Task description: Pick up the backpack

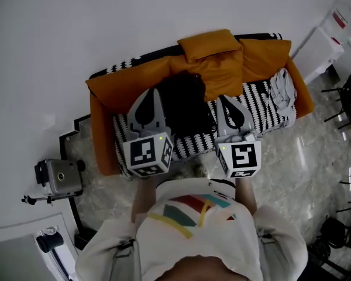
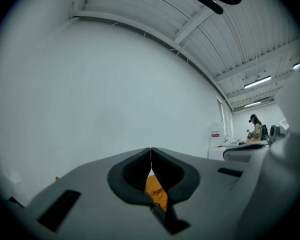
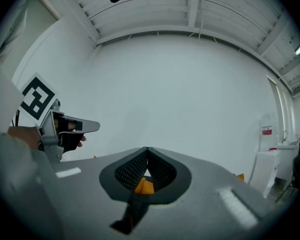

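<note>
A black backpack (image 1: 184, 104) sits on the seat of an orange sofa (image 1: 222, 63), leaning against its back. My left gripper (image 1: 152, 91) is held in the air just left of the backpack in the head view, and my right gripper (image 1: 224, 98) just right of it. Both point level at the white wall with nothing in them. In the left gripper view the left gripper (image 2: 151, 151) has its jaws together, with only orange sofa fabric showing behind. The right gripper (image 3: 147, 150) looks the same in its own view, which also shows the left gripper (image 3: 55, 126) at the left.
A black-and-white striped blanket (image 1: 263, 104) covers the sofa seat, with a grey cloth (image 1: 282, 89) at its right end. A camera on a stand (image 1: 58, 177) is at the left. White cabinets (image 1: 322, 45) stand at the right. A person (image 2: 255, 126) sits far off.
</note>
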### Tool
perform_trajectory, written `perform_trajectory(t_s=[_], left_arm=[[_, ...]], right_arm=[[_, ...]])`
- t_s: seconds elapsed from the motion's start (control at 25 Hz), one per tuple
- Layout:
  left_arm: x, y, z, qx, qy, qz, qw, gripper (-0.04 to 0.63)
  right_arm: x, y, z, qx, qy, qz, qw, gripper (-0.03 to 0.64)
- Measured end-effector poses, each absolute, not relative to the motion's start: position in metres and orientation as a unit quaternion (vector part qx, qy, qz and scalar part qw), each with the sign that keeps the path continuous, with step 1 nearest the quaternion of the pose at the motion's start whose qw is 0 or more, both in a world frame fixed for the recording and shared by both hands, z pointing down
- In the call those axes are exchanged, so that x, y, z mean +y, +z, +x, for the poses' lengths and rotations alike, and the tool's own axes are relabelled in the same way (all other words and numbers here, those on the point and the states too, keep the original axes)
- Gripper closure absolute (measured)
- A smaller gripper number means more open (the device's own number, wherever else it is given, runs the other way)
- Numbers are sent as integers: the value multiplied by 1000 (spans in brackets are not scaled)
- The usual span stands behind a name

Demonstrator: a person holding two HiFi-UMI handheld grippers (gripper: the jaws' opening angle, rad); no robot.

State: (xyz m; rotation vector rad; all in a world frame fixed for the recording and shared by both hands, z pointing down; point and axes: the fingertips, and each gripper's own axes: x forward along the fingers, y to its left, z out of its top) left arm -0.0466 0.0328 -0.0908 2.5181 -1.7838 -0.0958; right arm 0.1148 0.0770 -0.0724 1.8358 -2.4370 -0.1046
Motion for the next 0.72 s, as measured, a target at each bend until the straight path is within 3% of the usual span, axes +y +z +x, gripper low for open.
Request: perform_trajectory(t_s=[0.72], left_arm=[[10,-86,-90,-609,-34,792,34,580]], right_arm=[[48,-75,85,-819,-49,570,46,614]])
